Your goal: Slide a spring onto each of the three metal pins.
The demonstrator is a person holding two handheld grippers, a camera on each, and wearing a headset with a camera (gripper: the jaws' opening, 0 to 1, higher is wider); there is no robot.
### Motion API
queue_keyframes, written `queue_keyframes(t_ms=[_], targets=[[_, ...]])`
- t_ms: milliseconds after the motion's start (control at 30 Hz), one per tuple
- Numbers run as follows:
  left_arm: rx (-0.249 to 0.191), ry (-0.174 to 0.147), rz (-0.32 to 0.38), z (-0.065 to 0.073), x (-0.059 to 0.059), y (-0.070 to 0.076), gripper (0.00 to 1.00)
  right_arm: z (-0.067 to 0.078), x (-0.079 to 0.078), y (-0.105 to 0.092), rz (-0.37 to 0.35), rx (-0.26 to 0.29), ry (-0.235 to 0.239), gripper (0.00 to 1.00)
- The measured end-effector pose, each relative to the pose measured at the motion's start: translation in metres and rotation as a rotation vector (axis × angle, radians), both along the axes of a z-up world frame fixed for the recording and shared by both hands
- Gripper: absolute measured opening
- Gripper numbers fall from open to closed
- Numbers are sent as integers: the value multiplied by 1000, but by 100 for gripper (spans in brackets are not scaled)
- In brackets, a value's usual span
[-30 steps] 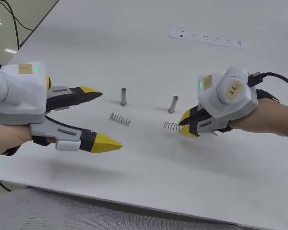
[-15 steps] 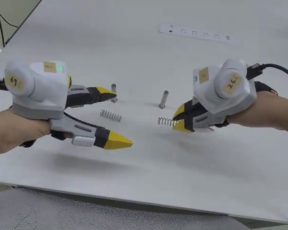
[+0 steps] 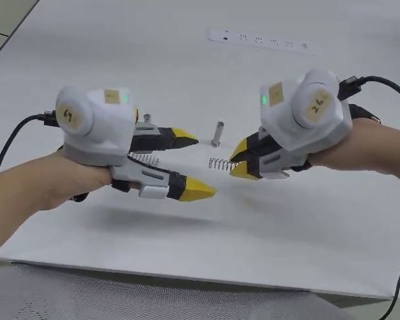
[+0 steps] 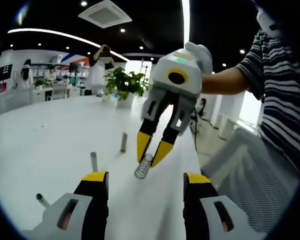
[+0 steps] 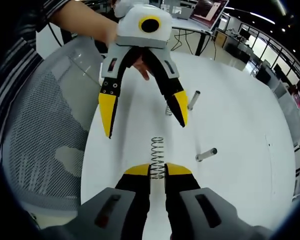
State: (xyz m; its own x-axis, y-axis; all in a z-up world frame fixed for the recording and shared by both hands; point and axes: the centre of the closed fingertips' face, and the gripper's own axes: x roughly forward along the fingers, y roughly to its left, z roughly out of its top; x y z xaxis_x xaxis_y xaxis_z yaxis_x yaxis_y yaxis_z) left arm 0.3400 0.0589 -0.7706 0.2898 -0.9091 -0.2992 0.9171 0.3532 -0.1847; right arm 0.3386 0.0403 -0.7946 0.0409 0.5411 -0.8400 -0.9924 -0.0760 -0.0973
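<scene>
Head view, looking down on a white workbench (image 3: 307,227). My right gripper (image 3: 239,163) comes in from the right. Its yellow-tipped jaws are pinched together on one end of a small coil spring (image 3: 219,163), and the rest of the spring sticks out past the tips toward the left.

My left gripper (image 3: 195,166) faces it from the left. Its jaws are spread wide with nothing between them, and the tips are near the spring's free end but apart from it.

Just behind the held spring a bare metal pin (image 3: 217,133) stands upright on the bench. The top of a second pin (image 3: 147,119) shows above the left gripper's body. A second spring (image 3: 144,158) lies on the bench beside that gripper and is partly covered by its upper jaw. A white power strip (image 3: 263,41) lies along the far side of the bench, well apart from the work.

In the left gripper view, a third pin (image 4: 41,200) sits near the lower left edge. It seems to lean, though that may be the lens bending it. The same view shows a striped sleeve (image 4: 277,100) at the right edge.

In the right gripper view, the held spring runs straight out from the closed tips toward the open jaws opposite.
</scene>
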Motion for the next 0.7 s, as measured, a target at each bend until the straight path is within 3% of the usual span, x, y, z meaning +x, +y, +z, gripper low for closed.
queue_keyframes(t_ms=[167, 267, 400, 700], targets=[[-14, 5, -13, 0, 1, -5, 45, 3, -2, 1, 6, 2, -1, 7], [-18, 8, -22, -2, 1, -6, 34, 5, -2, 3, 10, 5, -4, 7], [-43, 7, -24, 2, 2, -10, 30, 9, -3, 5, 17, 13, -8, 7], [-53, 11, -35, 3, -1, -14, 15, 14, -4, 8, 35, 30, -9, 7]])
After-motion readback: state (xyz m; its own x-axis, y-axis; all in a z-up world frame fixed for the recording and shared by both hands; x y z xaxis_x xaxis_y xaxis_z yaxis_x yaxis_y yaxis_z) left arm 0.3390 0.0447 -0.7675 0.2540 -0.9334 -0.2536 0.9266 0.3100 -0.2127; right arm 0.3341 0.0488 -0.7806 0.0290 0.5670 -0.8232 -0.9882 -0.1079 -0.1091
